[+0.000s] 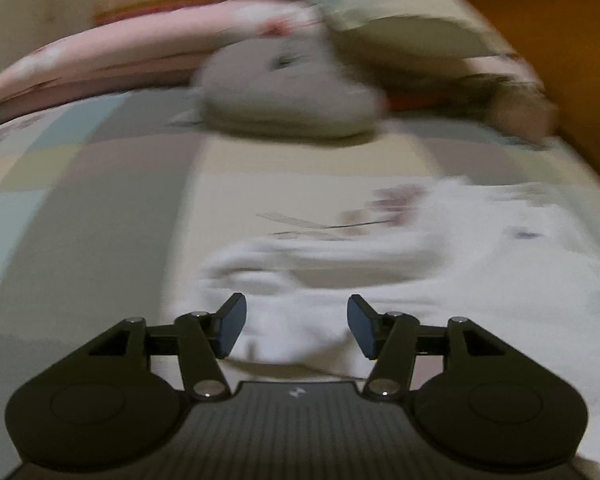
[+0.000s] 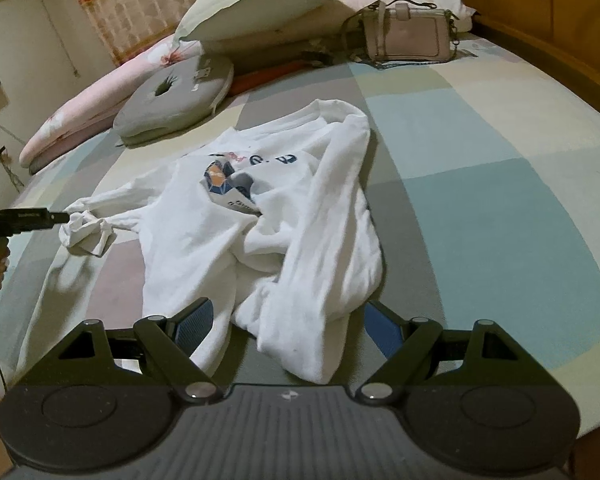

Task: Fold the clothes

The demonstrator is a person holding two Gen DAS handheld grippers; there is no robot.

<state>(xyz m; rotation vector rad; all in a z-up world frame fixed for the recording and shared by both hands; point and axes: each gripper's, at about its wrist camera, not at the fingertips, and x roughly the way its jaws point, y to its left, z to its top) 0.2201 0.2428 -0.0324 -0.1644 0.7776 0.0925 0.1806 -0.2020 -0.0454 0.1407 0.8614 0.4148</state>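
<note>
White long-sleeved cotton shirt (image 2: 284, 216) lies crumpled on the soft checked bed cover (image 2: 480, 148), with both the left tongs (image 1: 297, 326) and right tongs (image 2: 288, 328) open above it, gripping nothing

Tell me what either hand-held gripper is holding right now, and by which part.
Nothing. The left hand-held gripper and right hand-held gripper both stand open over the white sweatshirt, pads clear of the cloth.

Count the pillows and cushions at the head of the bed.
3. Grey ring cushion lies flat on the checked bedspread; pale green pillow is propped behind it; long pink floral pillow runs along the left. More may be hidden behind these.
</note>
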